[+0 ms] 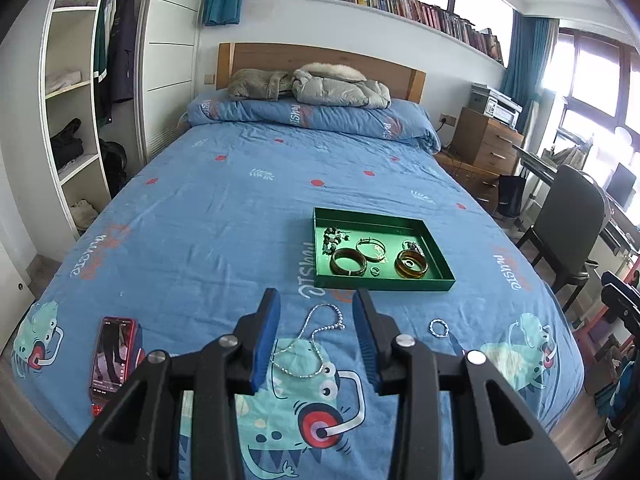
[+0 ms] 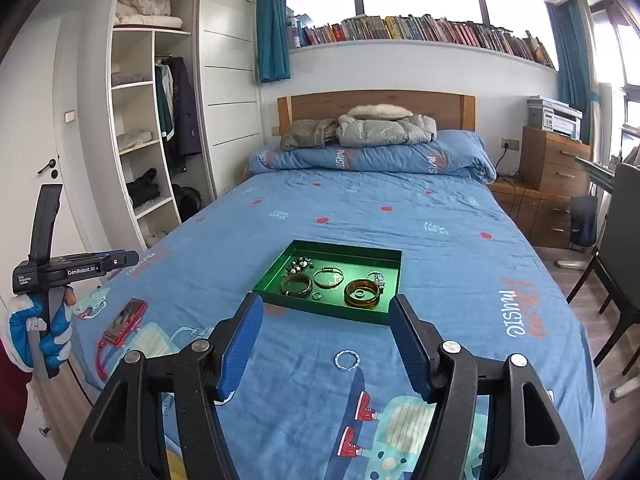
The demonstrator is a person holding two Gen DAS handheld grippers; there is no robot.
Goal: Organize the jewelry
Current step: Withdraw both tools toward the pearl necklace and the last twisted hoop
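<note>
Left gripper (image 1: 316, 300) angled down over bed, jaws apart, empty; silver chain necklace (image 1: 308, 344) on blue bedspread (image 1: 200, 220) beneath; right gripper (image 2: 326, 308) likewise open, empty; small twisted silver ring (image 2: 346, 360) below; green tray (image 2: 340, 312) beyond, holding bangles.

One green tray (image 1: 416, 284) lies beyond the open claw of the left gripper (image 1: 316, 312). Inside it: two dark wide bangles, one nearer the left wall (image 1: 348, 263) and one amber toward the right (image 1: 411, 264); one thin metal bangle (image 1: 371, 249) between and behind them; one small ring (image 1: 375, 271) near the front wall; one beaded strand (image 1: 332, 238) at the back left; one further small piece (image 1: 414, 246) at the back right, its kind unclear. Short of the tray: one silver chain necklace (image 1: 308, 344) between the claw's fingers, one small twisted ring (image 1: 439, 327) right of the claw, and one red phone (image 1: 112, 354) left of it.
</note>
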